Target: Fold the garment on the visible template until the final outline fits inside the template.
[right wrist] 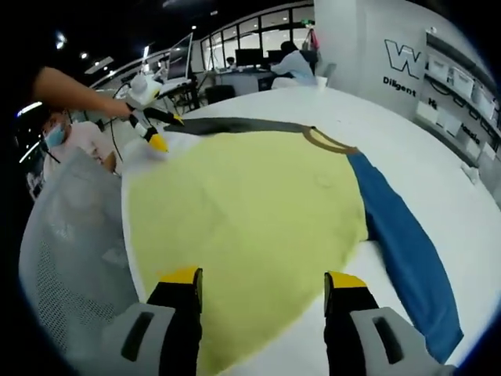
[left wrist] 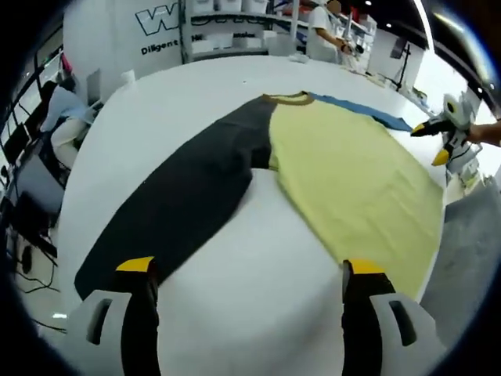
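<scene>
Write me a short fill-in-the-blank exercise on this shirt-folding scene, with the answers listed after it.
1. The body of the shirt is pale ____.
2. One long sleeve is black; the other sleeve is ____.
3. The shirt lies spread flat on a ____ table.
4. The left tongs and the right tongs both stand ____, holding nothing.

Missing words: yellow; blue; white; open
</scene>
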A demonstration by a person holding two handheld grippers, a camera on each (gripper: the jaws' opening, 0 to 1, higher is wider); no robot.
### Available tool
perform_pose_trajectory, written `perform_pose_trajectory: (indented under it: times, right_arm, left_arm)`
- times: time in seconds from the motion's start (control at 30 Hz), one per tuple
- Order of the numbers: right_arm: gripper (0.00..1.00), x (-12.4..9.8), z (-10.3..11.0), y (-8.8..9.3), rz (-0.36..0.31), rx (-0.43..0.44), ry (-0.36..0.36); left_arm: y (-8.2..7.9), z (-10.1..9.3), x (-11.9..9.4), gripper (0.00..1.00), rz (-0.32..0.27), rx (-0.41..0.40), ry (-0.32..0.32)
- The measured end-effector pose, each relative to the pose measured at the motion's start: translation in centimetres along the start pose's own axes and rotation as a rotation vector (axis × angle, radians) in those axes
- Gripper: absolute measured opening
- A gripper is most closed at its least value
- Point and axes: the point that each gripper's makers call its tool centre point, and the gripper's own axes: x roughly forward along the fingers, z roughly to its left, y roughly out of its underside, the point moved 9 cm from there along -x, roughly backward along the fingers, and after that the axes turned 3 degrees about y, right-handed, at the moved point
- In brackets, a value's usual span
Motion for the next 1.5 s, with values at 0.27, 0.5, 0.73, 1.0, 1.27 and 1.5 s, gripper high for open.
perform_pose_trajectory:
  times: [0.27, 0.5, 0.73, 1.0, 1.27, 1.5]
  right_arm:
    - [0.65, -0.2, 2.1, 0.2, 0.013, -0.029, -0.062]
    - [0.66, -0.2, 3.1, 0.7, 0.033, -0.025, -0.085]
    - [0.67, -0.4, 3.6, 1.3, 0.054, -0.015, -0.089]
    - [0.66, -0.4, 4.6, 2.8, 0.103, -0.015, -0.098]
    - [0.66, -0.4, 5.0, 3.3, 0.123, -0.031, -0.082]
    - [0.64, -0.2, 4.9, 3.4, 0.11, -0.021, -0.046]
  left_arm:
    - [0.8, 1.6, 0.0, 0.96, 0.009, -0.082, -0.017]
    - [0.3, 3.0, 0.2, 0.95, 0.02, -0.092, -0.029]
    - [-0.3, 4.7, 0.5, 0.94, 0.024, -0.083, -0.04]
    - [-0.9, 5.8, 1.1, 0.96, 0.017, -0.077, -0.039]
    - [-1.4, 4.2, 0.3, 0.97, -0.023, -0.054, 0.0]
    - [-2.5, -0.8, -1.2, 0.97, -0.067, 0.073, 0.086]
